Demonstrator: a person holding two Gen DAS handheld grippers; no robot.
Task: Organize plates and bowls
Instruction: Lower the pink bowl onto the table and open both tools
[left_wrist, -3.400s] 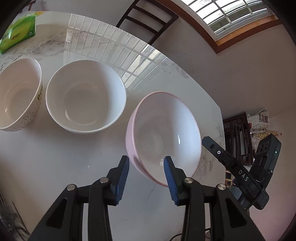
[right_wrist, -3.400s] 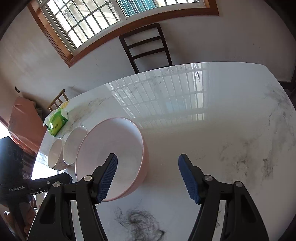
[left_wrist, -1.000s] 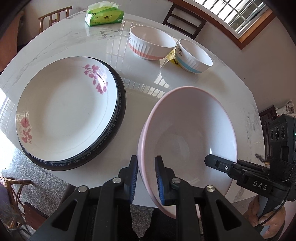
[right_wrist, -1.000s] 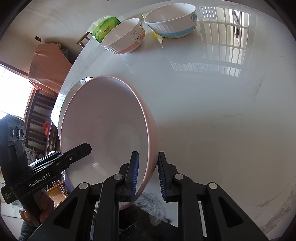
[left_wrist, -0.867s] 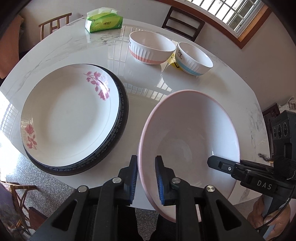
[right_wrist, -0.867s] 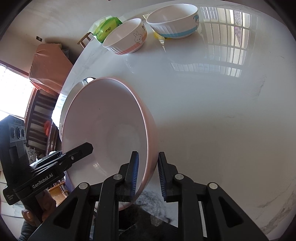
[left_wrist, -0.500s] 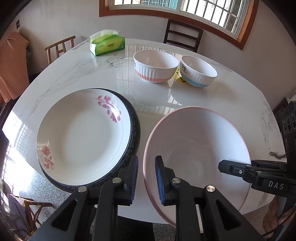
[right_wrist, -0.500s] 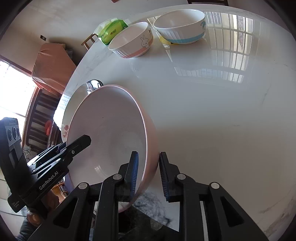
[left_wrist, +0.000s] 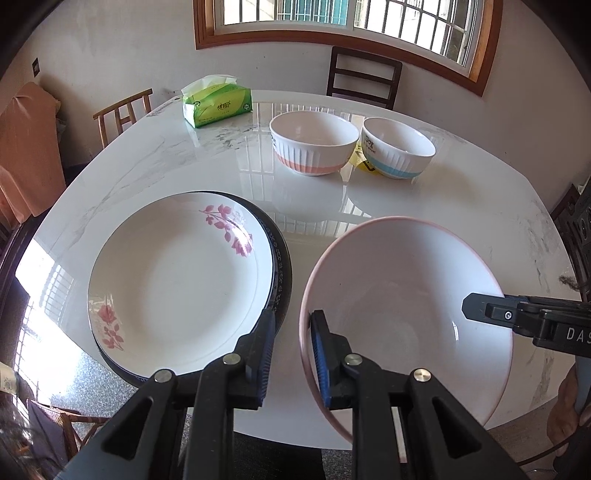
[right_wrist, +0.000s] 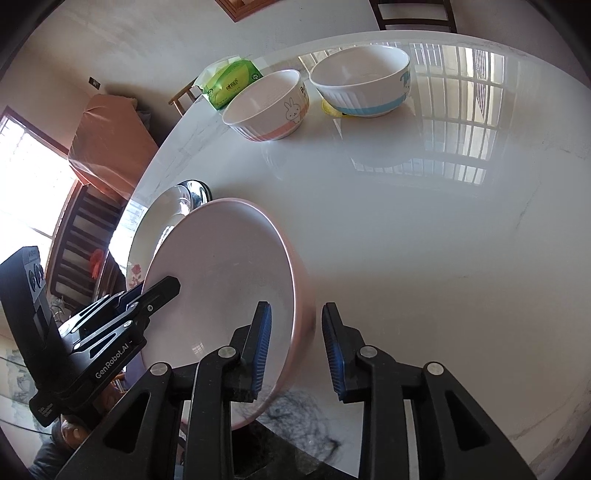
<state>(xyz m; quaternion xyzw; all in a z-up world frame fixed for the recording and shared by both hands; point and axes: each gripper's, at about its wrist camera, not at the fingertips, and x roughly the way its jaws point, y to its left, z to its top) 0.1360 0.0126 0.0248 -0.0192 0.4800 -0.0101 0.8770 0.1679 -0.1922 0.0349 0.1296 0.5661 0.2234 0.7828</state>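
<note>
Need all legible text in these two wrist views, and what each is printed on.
"GenRobot.AI": left gripper body.
"DAS", cut off at the frame edge: right gripper body.
"Dog" plus smaller unreadable print: blue-banded bowl.
Tissue pack print: too blurred.
Pink-banded bowl lettering: unreadable.

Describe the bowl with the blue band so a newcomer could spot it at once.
On the white marble table, look to the far side near the dark chair, where two small ribbed bowls stand side by side. The blue-banded bowl is the right one; its neighbour has a pink band.
</note>
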